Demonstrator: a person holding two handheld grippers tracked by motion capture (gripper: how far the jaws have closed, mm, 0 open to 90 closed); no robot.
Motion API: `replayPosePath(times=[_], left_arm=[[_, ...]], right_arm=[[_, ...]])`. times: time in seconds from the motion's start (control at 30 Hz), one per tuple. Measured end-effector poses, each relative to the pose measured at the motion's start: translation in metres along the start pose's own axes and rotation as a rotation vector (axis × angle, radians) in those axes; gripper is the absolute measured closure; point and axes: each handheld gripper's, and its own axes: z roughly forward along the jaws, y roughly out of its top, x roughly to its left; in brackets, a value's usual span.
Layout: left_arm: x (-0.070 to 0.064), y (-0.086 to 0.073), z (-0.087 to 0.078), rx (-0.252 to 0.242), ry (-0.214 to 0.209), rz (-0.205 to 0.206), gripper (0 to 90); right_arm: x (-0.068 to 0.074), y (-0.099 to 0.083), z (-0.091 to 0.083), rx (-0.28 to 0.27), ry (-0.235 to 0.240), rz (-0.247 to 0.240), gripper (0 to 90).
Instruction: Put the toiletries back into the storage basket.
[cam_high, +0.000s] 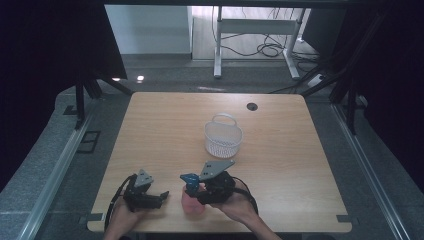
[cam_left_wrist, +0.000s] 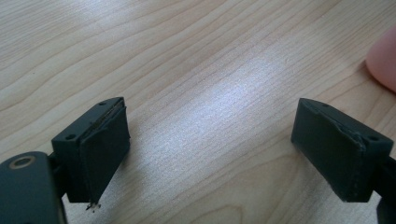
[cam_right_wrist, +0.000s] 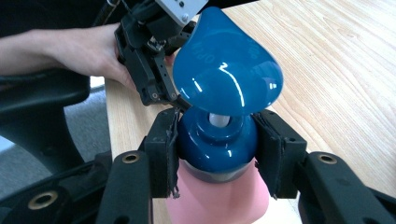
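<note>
Pink plastic is forming the body of a small bottle (cam_right_wrist: 219, 198) that is standing upright near the front edge of the wooden table (cam_high: 165, 130), and a glossy blue cap (cam_right_wrist: 219, 135) is sitting on its neck with a teardrop-shaped flip lid (cam_right_wrist: 229, 70) hinged open above it, baring a small pale nozzle in the middle of the cap. The right gripper (cam_right_wrist: 215, 149) is pressing its two black jaws against opposite sides of that blue cap, so it is clamping the bottle by the cap with the pink body hanging below the pads. In the high view the person's right hand (cam_high: 237, 202) is holding this gripper from the bottom edge, with the bottle (cam_high: 191, 200) just to its left. The left gripper (cam_left_wrist: 210, 140) is sitting close to the tabletop with its jaws spread wide apart and nothing between them but bare wood; a blurred pink edge of the bottle (cam_left_wrist: 384, 60) is showing at the far right of its own view, clear of the jaws. From above, the left gripper (cam_high: 162, 196) is lying just beside the bottle on its left. A white mesh basket (cam_high: 223, 136) with a loop handle is standing farther back, near the table's middle, well apart from both grippers. A round dark grommet (cam_high: 252, 106) is sitting in the tabletop near the far edge.
</note>
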Motion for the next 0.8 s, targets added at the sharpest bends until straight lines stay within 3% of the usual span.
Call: replayPosePath(times=[0.8], left_arm=[[0.0, 0.0, 0.0, 0.0, 0.0, -0.003, 11.2]], right_arm=[[-0.017, 0.013, -0.034, -0.024, -0.033, 0.035, 53.1]])
